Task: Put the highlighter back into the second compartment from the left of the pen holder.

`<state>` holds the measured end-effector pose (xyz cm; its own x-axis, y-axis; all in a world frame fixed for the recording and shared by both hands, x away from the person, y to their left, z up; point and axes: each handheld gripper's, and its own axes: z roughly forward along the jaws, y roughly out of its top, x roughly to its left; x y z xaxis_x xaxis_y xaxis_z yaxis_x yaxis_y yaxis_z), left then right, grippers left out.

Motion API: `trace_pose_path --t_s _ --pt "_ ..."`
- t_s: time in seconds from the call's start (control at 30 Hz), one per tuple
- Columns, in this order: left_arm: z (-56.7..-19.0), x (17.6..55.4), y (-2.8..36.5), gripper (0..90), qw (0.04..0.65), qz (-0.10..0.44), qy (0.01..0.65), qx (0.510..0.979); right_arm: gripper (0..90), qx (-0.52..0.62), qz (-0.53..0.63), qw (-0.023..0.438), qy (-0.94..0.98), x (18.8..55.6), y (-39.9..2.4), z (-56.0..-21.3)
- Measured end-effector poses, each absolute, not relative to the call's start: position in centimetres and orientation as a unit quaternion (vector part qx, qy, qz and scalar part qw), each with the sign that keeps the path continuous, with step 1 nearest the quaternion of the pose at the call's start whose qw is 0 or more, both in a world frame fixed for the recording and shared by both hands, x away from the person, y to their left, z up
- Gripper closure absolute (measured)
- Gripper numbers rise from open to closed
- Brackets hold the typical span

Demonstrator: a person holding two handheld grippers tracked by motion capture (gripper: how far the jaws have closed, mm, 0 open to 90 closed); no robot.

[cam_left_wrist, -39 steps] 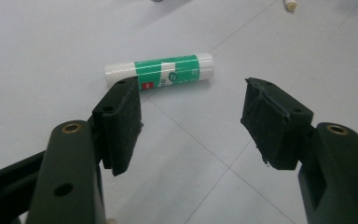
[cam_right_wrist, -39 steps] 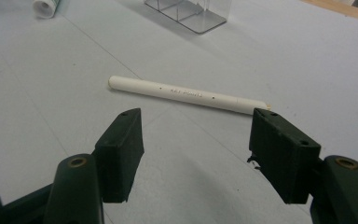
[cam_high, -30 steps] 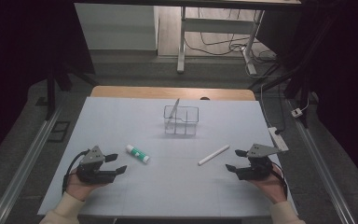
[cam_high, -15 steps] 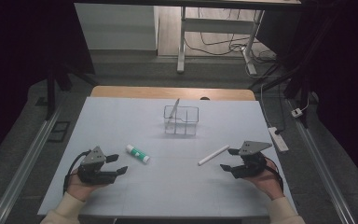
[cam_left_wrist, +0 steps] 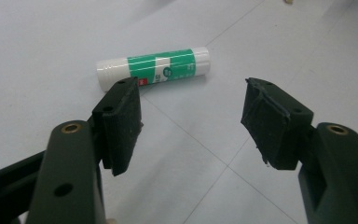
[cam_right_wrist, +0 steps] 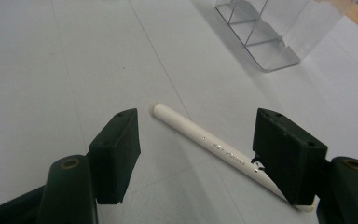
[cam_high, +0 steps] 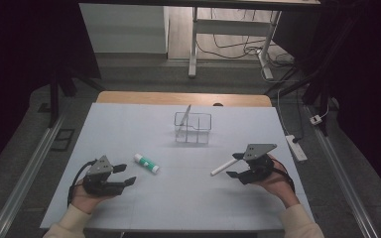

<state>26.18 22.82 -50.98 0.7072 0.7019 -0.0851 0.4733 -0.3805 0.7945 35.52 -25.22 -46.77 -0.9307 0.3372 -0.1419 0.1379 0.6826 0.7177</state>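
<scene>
A green-and-white glue stick (cam_high: 146,162) (cam_left_wrist: 154,67) lies on the white tabletop, just beyond my left gripper (cam_high: 125,174) (cam_left_wrist: 191,112), which rests open and apart from it. To the right lies a white pen (cam_high: 220,169) (cam_right_wrist: 205,140) at a slant. My right gripper (cam_high: 232,165) (cam_right_wrist: 200,135) is open over the pen's near end; its jaws have just been closing a little, and the pen lies between them with the pads not pressing on it. A clear divided organizer (cam_high: 193,128) (cam_right_wrist: 265,32) stands at the middle back.
The white sheet (cam_high: 129,129) covers a wooden table whose far edge (cam_high: 178,97) shows. A power strip (cam_high: 295,147) lies on the floor off the right edge. Desk legs and cables stand beyond the table.
My right gripper has moved left and slightly up, from beside the pen to over its end. The left gripper, glue stick and organizer have kept still.
</scene>
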Motion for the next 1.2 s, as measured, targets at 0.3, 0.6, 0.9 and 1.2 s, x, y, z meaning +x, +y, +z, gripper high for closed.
trace_pose_path --t_s 0.3,0.6,0.9,1.2 --pt "-51.0 26.2 22.7 37.8 0.433 0.128 0.355 0.819 30.9 0.100 0.358 0.106 0.922 37.4 -23.2 -46.4" --pt "-51.0 26.2 22.4 37.8 0.431 0.128 0.354 0.820 33.2 0.056 0.336 0.080 0.937 38.4 -21.5 -45.8" --pt "-51.0 26.2 22.5 37.8 0.430 0.128 0.353 0.821 34.1 0.021 0.279 0.076 0.957 38.9 -19.7 -46.5" --pt "-51.0 26.2 22.7 37.8 0.431 0.129 0.355 0.820 34.3 0.002 0.245 0.051 0.968 39.5 -18.9 -47.8"
